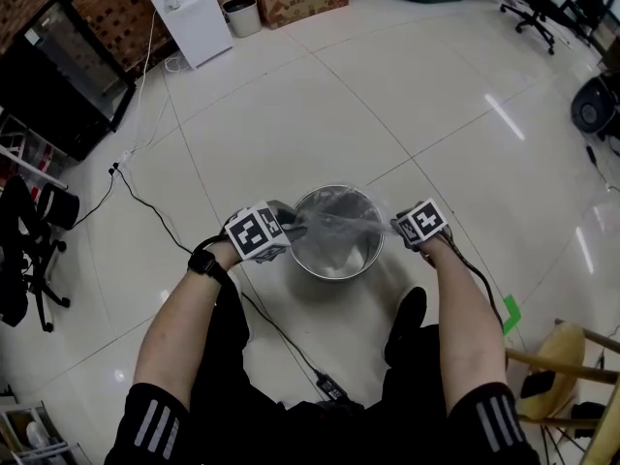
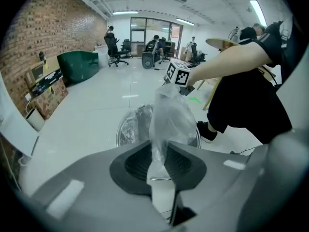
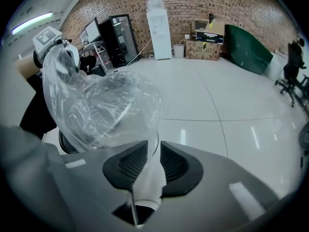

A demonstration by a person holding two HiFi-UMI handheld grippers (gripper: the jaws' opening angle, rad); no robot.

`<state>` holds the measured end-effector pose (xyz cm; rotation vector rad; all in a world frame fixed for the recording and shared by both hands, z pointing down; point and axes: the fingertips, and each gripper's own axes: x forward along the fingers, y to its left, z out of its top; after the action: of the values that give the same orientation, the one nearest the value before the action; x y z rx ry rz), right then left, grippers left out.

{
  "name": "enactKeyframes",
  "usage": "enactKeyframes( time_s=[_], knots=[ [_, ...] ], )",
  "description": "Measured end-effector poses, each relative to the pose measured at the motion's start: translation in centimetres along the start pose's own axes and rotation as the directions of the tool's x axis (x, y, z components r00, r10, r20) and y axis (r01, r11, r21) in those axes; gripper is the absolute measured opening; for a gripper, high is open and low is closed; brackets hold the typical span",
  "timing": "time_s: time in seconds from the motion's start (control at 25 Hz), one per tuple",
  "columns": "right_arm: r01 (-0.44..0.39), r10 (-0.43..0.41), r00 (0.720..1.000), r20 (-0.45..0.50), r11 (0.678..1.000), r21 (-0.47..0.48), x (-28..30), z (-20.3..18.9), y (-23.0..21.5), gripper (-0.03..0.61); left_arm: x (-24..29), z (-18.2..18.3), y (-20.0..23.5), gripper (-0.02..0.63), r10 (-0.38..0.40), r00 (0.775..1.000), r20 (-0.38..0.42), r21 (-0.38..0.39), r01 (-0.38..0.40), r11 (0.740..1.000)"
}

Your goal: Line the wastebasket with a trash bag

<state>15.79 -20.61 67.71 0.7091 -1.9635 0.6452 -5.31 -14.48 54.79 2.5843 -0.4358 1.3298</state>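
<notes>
Currently the wastebasket (image 1: 334,260), a round metal bin, stands upright on the tiled floor (image 1: 426,114) at the centre of the head view. The trash bag (image 1: 339,223), clear thin plastic, is stretched across the bin's mouth between the two tools and hangs partly inside the bin.

1. Left gripper (image 1: 283,229): positioned at 9 o'clock of the bin rim. Its jaws are clamped on a bunched edge of the trash bag; the film passes between both ribbed pads.
2. Right gripper (image 1: 399,227): positioned at 3 o'clock of the bin rim. Its jaws are likewise clenched on the opposite edge of the trash bag, which balloons outward ahead of the pads.

A black shoe (image 1: 407,323) rests on the floor at 5 o'clock of the bin. A black cable (image 1: 281,332) runs across the floor at 7 o'clock. A white water dispenser (image 1: 189,8) stands well apart at 11 o'clock.
</notes>
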Motion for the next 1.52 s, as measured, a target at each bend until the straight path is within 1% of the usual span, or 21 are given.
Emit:
enactKeyframes(
  time_s=[0.04, 0.08, 0.2, 0.32, 0.4, 0.52, 0.68, 0.84, 1.04, 1.12, 1.16, 1.24, 1.32, 1.44, 1.52],
  knots=[
    [-0.002, 0.002, 1.0, -0.002, 1.0, 0.0, 0.0, -0.2, 0.0, 0.094, -0.2, 0.3, -0.6, 0.025, -0.011, 1.0, 0.005, 0.029, 0.011, 1.0],
    [-0.006, 0.006, 1.0, -0.005, 1.0, 0.007, 0.0, -0.5, 0.0, 0.094, -0.5, 0.5, -1.5, 0.0, -0.031, 1.0, 0.004, 0.062, 0.03, 0.998],
    [-0.031, 0.031, 1.0, -0.004, 0.998, 0.057, -0.1, -1.6, -0.2, 0.084, -1.1, 0.2, -5.0, -0.003, -0.123, 0.992, -0.017, 0.158, 0.124, 0.98],
    [-0.069, 0.072, 0.997, -0.018, 0.992, 0.104, 0.0, -3.1, -0.1, 0.075, -0.6, -1.5, -8.6, -0.003, -0.217, 0.973, -0.079, 0.213, 0.229, 0.95],
    [-0.092, 0.096, 0.995, -0.033, 0.989, 0.117, 0.3, -3.7, 0.3, 0.075, 0.0, -3.7, -10.3, -0.003, -0.264, 0.952, -0.153, 0.229, 0.294, 0.928],
    [-0.13, 0.136, 0.99, -0.034, 0.983, 0.131, 0.6, -4.0, 0.9, 0.075, 0.6, -6.9, -11.5, -0.003, -0.28, 0.925, -0.259, 0.262, 0.346, 0.901],
    [-0.196, 0.204, 0.978, -0.04, 0.97, 0.144, 0.9, -4.4, 2.1, 0.075, 0.8, -9.4, -12.0, -0.003, -0.301, 0.901, -0.313, 0.235, 0.381, 0.894],
    [-0.202, 0.218, 0.971, -0.097, 0.968, 0.149, 1.4, -5.9, 2.3, 0.075, 2.0, -11.6, -12.4, 0.011, -0.305, 0.875, -0.377, 0.233, 0.408, 0.883],
    [-0.169, 0.189, 0.975, -0.119, 0.973, 0.159, 1.9, -6.0, 1.9, 0.075, 3.0, -13.3, -11.1, 0.038, -0.263, 0.861, -0.434, 0.227, 0.388, 0.893],
    [-0.16, 0.18, 0.977, -0.117, 0.974, 0.157, 2.1, -5.8, 1.8, 0.075, 3.4, -14.3, -10.1, 0.054, -0.225, 0.858, -0.463, 0.239, 0.365, 0.9],
    [-0.155, 0.174, 0.978, -0.117, 0.975, 0.157, 2.2, -5.7, 1.7, 0.075, 3.6, -14.7, -9.4, 0.075, -0.197, 0.858, -0.473, 0.249, 0.345, 0.905],
    [-0.143, 0.162, 0.98, -0.113, 0.977, 0.158, 2.3, -5.5, 1.4, 0.075, 4.3, -15.3, -7.8, 0.096, -0.129, 0.868, -0.48, 0.272, 0.287, 0.918],
    [-0.139, 0.157, 0.983, -0.098, 0.976, 0.168, 2.4, -5.2, 1.1, 0.075, 4.9, -15.5, -6.1, 0.128, -0.065, 0.881, -0.469, 0.289, 0.223, 0.931],
    [-0.148, 0.162, 0.985, -0.061, 0.971, 0.188, 2.4, -4.4, 0.9, 0.077, 5.3, -15.0, -3.8, 0.138, 0.006, 0.907, -0.421, 0.281, 0.124, 0.952],
    [-0.157, 0.168, 0.985, -0.041, 0.967, 0.199, 2.3, -4.0, 1.0, 0.081, 5.3, -14.4, -2.6, 0.14, 0.038, 0.921, -0.388, 0.265, 0.071, 0.962]
  ],
)
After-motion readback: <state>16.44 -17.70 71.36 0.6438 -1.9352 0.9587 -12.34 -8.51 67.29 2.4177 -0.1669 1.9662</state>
